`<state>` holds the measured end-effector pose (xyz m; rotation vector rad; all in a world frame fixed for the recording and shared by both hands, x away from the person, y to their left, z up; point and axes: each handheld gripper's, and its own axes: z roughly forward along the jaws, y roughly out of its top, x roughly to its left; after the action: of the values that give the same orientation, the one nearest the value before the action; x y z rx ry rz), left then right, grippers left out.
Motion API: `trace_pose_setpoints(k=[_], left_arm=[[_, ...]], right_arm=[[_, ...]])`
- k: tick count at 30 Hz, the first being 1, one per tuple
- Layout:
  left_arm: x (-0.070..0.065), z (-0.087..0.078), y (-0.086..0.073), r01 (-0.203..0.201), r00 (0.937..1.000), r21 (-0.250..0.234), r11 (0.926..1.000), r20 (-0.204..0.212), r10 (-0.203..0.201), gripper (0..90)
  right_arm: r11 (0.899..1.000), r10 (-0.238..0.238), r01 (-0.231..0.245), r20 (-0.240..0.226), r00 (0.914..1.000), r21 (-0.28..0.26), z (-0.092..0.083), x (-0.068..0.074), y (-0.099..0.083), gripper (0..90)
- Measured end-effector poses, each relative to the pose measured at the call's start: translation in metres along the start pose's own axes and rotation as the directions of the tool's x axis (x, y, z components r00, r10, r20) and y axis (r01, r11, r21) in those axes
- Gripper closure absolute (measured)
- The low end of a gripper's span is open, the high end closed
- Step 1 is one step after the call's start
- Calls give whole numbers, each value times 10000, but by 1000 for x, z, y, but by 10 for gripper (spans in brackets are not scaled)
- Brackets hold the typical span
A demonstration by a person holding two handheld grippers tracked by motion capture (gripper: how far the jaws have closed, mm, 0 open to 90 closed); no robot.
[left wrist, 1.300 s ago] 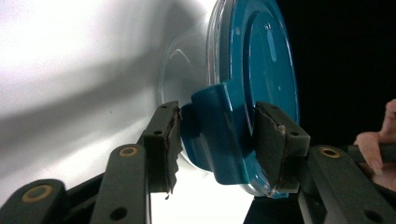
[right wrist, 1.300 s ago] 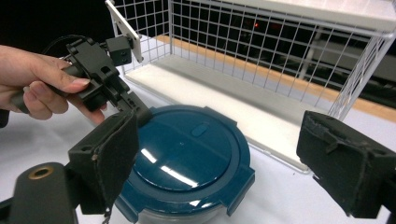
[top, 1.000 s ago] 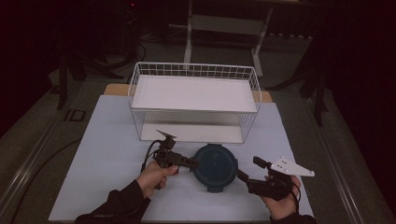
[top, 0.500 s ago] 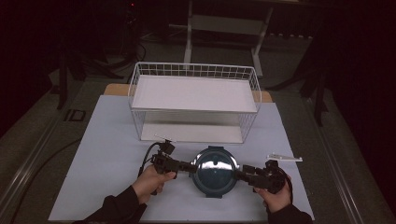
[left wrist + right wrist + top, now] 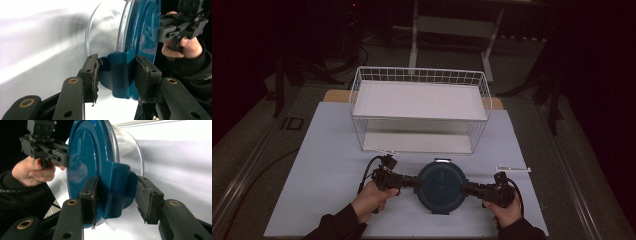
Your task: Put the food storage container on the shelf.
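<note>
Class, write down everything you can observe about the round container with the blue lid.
The round container is a clear, glass-looking bowl closed by a dark teal, plastic-looking lid with latch tabs at its rim. It lies lid up on the white table, in front of the wire basket. The left gripper brackets one side tab, one pad touching and one near. The right gripper brackets the opposite tab, with a gap at one pad.

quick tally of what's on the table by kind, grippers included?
Round containers with a blue lid: 1
White wire baskets: 1
Handheld grippers: 2, left gripper and right gripper, one at each side clip of the lid
White table mats: 1
Total: 5
</note>
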<state>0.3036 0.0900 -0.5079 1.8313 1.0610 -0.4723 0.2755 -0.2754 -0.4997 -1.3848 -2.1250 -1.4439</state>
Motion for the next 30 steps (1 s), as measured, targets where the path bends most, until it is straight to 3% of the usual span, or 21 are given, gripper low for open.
trace_pose_setpoints(k=[5,13,19,22,25,30], left_arm=[[-7,-1,-7,-220,9989,-280,9994,-420,208,557],[-14,-4,-9,-545,9965,-358,9979,-649,521,558],[-19,-14,-5,-918,9930,-791,9926,-815,853,557],[-22,-26,1,-1299,9861,-1001,9865,-1171,1180,556],[-22,-31,4,-1363,9849,-1181,9836,-1232,1217,556],[-20,-47,12,-1593,9788,-1724,9721,-1558,1328,556]], right_arm=[[10000,-4,3,147,9999,59,-1,7,0,556],[10000,-46,46,106,9999,39,-2,9,-1,562],[9988,-485,485,46,9988,-118,-1,16,5,564],[9973,-686,684,-47,9976,-249,3,20,15,563],[9958,-850,847,-65,9964,-344,6,23,20,564],[9891,-1368,1358,-140,9905,-564,17,29,41,564]])
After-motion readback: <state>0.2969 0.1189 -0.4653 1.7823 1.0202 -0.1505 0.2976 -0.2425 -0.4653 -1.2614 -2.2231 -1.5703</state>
